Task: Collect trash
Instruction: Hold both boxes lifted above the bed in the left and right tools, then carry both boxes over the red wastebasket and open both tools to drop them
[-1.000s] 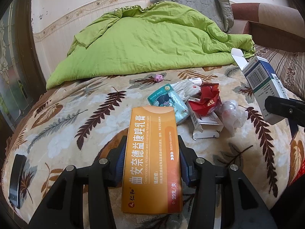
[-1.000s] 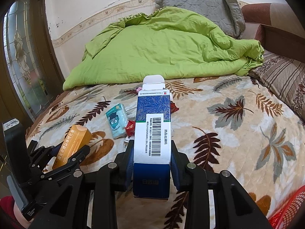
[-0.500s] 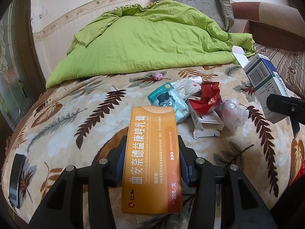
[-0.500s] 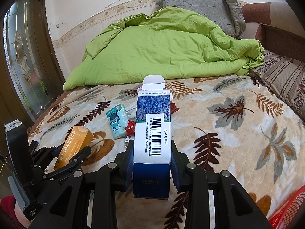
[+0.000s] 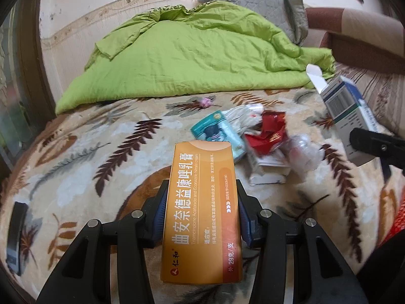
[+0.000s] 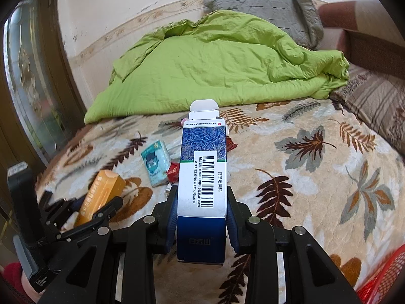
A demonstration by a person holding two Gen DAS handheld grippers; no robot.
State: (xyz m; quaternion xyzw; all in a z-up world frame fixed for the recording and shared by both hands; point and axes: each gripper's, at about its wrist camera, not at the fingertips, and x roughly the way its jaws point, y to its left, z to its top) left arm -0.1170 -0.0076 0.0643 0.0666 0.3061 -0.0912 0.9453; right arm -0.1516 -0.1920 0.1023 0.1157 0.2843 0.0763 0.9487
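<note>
green quilt (image 5: 192, 58), grey pillow (image 5: 255, 7), leaf-patterned blanket (image 6: 316, 157), black phone (image 5: 15, 235)

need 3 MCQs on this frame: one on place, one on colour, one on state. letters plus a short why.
1. Where does the teal packet lie?
A. on the leaf-print blanket, beside the red wrapper
B. on the green quilt
C. between the right gripper's fingers

2. What colour is the box in the left gripper?
A. blue and white
B. orange
C. green

3. In what state is the top flap of the blue and white box in the right gripper?
A. taped shut
B. torn off
C. open, standing up

Answers:
1. A, it rests on the blanket in the litter pile, short of the green quilt.
2. B, its orange face shows between the closed fingers.
3. C, the white flap stands above the box's far end.
</note>
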